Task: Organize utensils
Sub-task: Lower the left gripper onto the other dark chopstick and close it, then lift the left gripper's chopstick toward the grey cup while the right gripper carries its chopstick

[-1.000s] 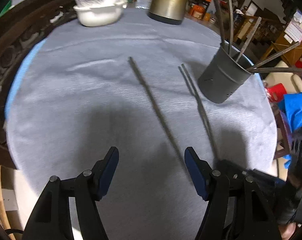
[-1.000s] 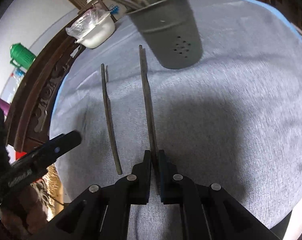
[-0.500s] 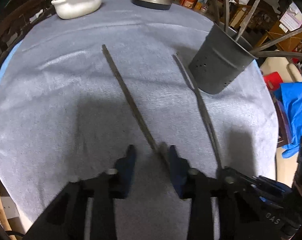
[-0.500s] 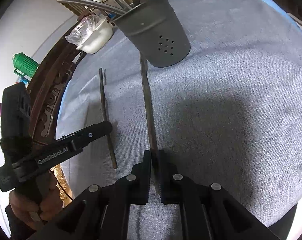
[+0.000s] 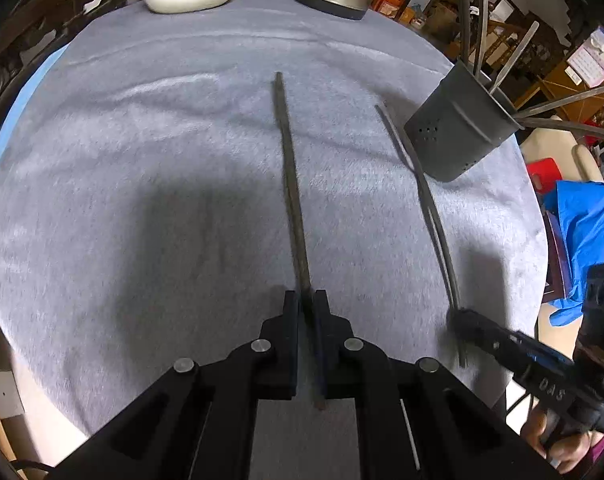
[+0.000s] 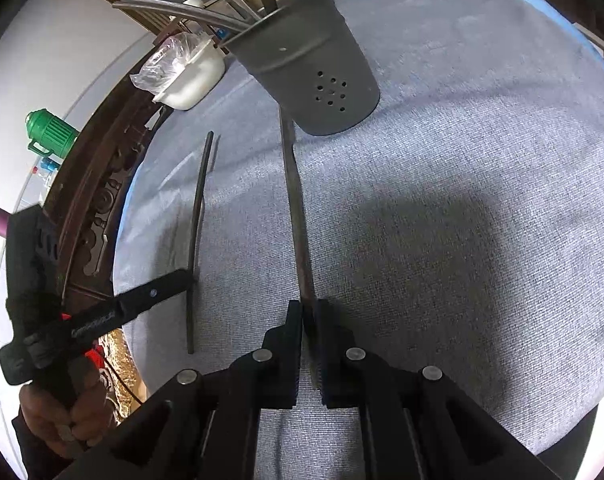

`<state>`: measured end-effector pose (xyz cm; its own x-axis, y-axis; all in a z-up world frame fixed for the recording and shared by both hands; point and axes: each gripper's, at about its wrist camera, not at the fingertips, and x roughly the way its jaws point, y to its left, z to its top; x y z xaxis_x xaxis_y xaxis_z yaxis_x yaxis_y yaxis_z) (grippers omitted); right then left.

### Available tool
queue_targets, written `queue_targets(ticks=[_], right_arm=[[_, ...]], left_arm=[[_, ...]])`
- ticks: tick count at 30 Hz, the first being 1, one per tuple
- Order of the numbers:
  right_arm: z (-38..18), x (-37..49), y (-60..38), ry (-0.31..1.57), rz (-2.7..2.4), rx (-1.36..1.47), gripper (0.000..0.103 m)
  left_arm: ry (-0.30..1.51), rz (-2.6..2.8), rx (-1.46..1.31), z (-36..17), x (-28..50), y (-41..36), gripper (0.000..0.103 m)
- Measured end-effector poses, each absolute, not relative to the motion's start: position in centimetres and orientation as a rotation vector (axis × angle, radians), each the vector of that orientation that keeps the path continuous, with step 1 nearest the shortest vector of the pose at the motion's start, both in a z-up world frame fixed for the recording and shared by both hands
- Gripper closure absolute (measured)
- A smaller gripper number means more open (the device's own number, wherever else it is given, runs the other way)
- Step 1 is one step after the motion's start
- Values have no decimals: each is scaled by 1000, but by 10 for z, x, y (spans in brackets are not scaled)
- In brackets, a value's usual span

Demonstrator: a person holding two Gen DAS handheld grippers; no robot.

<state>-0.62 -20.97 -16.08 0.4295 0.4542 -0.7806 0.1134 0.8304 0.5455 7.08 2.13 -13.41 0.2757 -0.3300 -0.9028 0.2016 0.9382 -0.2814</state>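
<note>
Gripping w/ fingers shut, left gripper [image 5: 306, 300] & right gripper [image 6: 309, 308] each pinch a flat metal utensil: left utensil [image 5: 290, 176], right utensil [image 6: 296, 208], on cloth-covered tabletop [image 5: 142, 200] nr gray holder [image 6: 302, 64].

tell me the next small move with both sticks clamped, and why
Probably lift both ends off the cloth and swing the tips toward the grey holder. The left hand-held gripper is shut on the near end of one chopstick, the right hand-held gripper is shut on the other chopstick, and both sticks lie flat on the grey cloth while other utensils already stand in the holder.
</note>
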Motion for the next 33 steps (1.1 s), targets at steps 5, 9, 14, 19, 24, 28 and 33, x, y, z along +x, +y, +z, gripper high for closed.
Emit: queue_targets(ticks=[5, 9, 14, 19, 24, 28, 33], right_arm=[[-160, -6, -207, 1122, 222, 567, 94], [-160, -7, -205, 1122, 221, 565, 94], [-160, -7, -204, 1116, 219, 554, 94], [-159, -9, -202, 1110, 220, 539, 94], [-160, -8, -201, 1114, 237, 563, 95], [-161, -7, -196, 1127, 261, 563, 95], [-161, -7, -184, 1159, 314, 557, 95]], left_arm=[[1246, -347, -129, -135, 61, 28, 96], [1238, -325, -104, -133, 60, 27, 87], [1223, -328, -101, -140, 67, 20, 74], [1202, -322, -107, -145, 72, 22, 97], [1202, -327, -124, -143, 68, 29, 98], [1204, -334, -135, -142, 61, 33, 98], [1202, -341, -160, -137, 52, 41, 98]])
